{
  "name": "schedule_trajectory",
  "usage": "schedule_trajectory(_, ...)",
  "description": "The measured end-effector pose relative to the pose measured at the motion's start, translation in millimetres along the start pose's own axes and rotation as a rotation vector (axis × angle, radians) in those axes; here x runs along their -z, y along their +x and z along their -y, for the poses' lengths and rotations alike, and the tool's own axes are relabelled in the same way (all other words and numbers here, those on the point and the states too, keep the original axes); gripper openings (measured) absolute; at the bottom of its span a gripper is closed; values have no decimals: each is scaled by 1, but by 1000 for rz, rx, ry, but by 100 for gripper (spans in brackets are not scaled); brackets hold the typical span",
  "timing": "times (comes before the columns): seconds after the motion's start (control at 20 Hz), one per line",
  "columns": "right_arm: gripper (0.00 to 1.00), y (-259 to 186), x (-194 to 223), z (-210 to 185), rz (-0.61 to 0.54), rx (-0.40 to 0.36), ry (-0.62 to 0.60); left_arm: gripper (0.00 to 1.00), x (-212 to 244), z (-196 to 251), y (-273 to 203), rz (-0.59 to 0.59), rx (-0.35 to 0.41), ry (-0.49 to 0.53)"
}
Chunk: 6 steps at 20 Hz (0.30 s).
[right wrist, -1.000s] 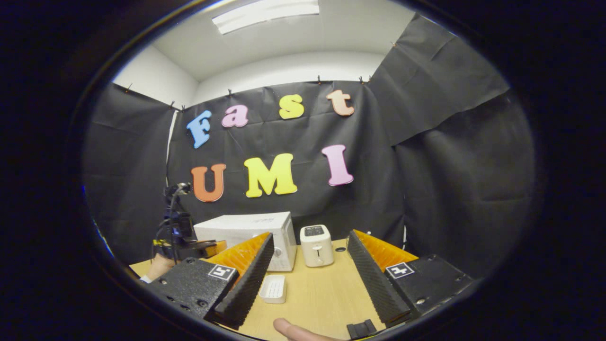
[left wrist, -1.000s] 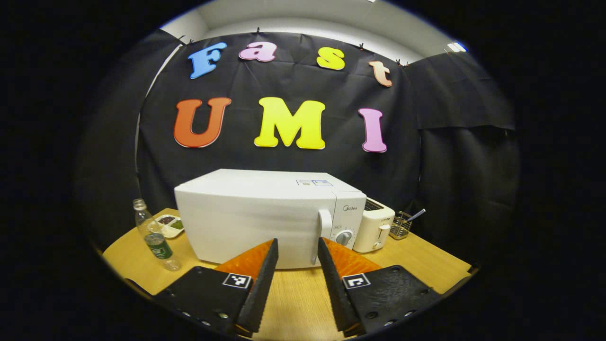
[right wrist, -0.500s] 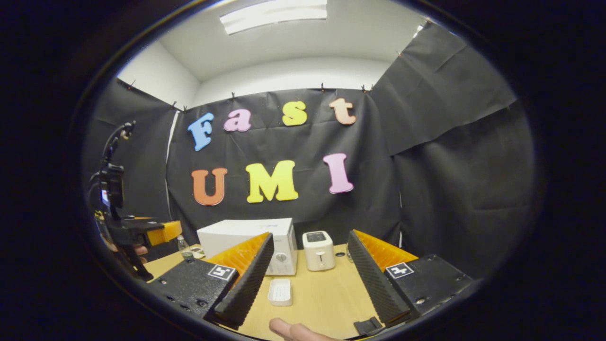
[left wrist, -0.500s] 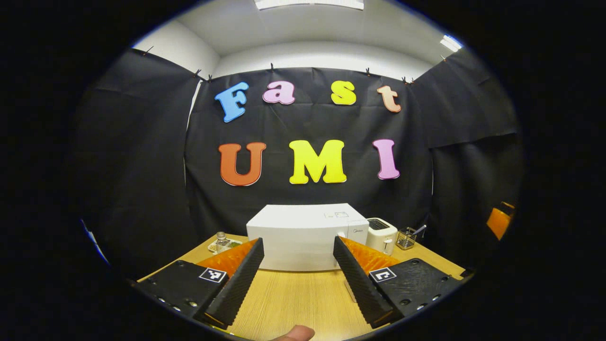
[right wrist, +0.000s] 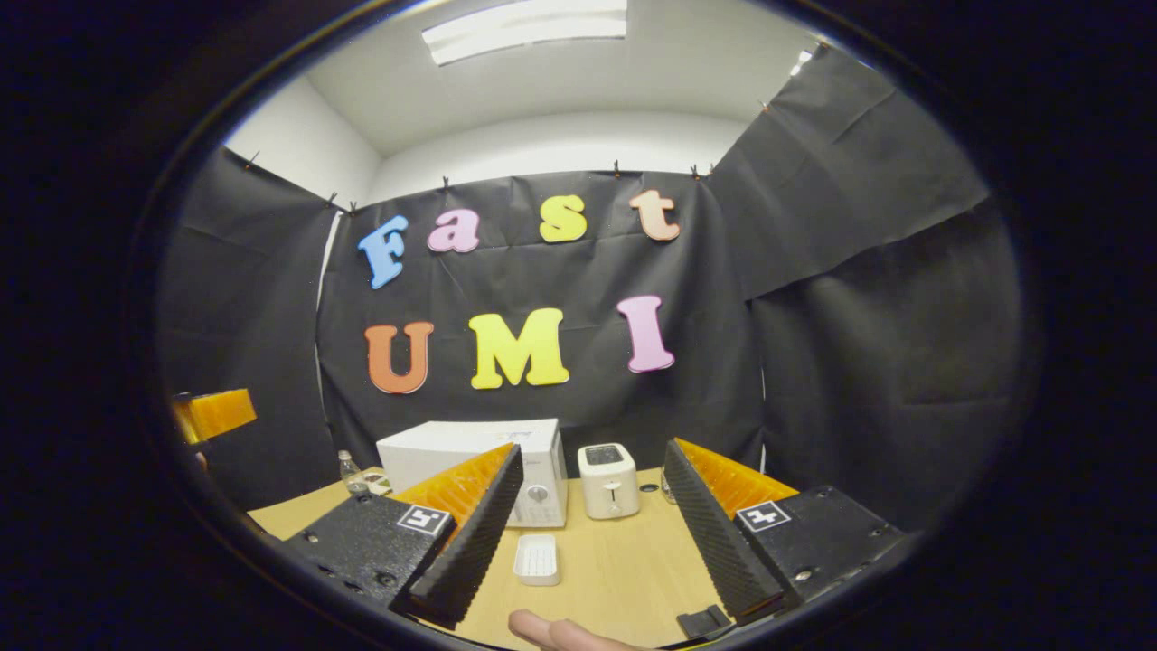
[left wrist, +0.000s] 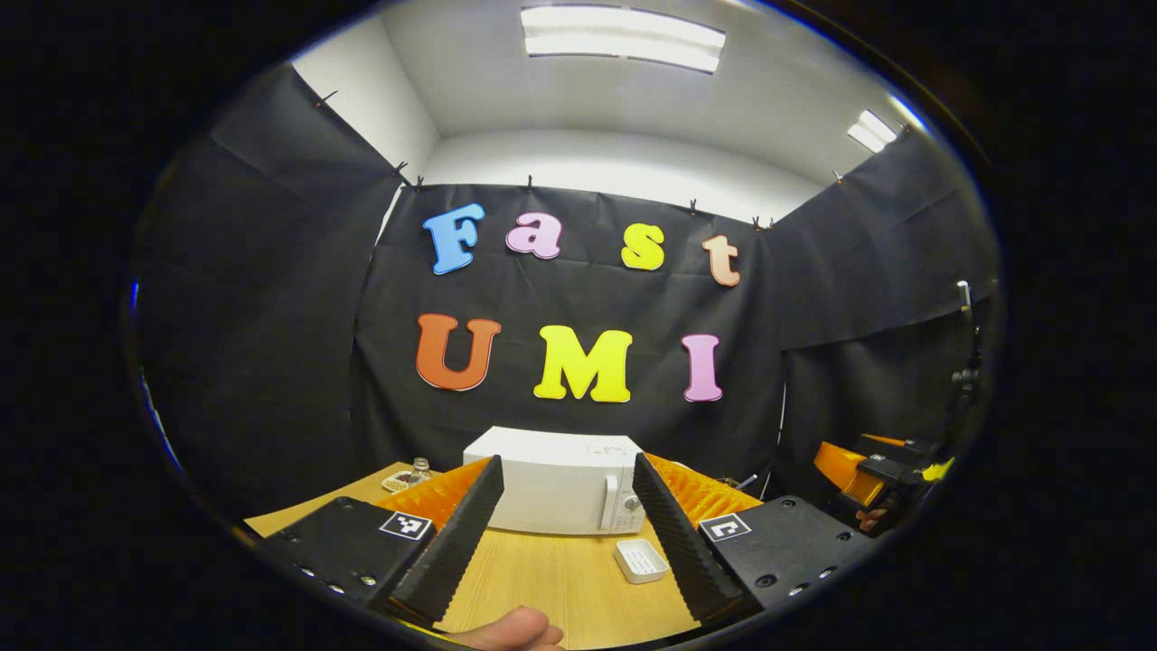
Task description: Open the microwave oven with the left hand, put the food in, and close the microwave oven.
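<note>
The white microwave (left wrist: 551,484) stands at the back of the wooden table (left wrist: 551,592) with its door closed and its handle (left wrist: 610,503) on the right side. A small white rectangular dish (left wrist: 640,561) lies in front of it; what it holds cannot be made out. My left gripper (left wrist: 566,459) is open and empty, well back from the microwave. My right gripper (right wrist: 592,446) is also open and empty, behind the dish (right wrist: 536,558), with the microwave (right wrist: 470,452) to the left of it. The right gripper (left wrist: 859,459) and a hand appear at the right edge.
A white toaster (right wrist: 607,479) stands right of the microwave. A clear bottle (left wrist: 418,469) and a small plate (left wrist: 398,482) sit at the table's back left. A fingertip (right wrist: 547,630) shows at the bottom. The left gripper (right wrist: 215,413) shows at the left edge.
My left gripper has pulled far back from the microwave and tilted upward, staying open. The right gripper has hardly moved. The microwave door remains closed.
</note>
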State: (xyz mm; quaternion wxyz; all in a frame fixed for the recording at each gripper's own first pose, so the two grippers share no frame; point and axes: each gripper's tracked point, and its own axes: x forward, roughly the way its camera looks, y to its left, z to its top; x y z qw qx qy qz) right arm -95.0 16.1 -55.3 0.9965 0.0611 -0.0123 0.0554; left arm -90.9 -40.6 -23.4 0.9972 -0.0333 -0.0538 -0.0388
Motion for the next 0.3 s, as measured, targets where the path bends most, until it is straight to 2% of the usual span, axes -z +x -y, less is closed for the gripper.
schedule_trajectory(0.15,100,-7,-5,6,21,16,-18,92,4,-12,3,-2,-42,43)
schedule_trajectory(0.3,100,-11,-8,6,37,26,-29,92,14,-18,7,-34,-65,29)
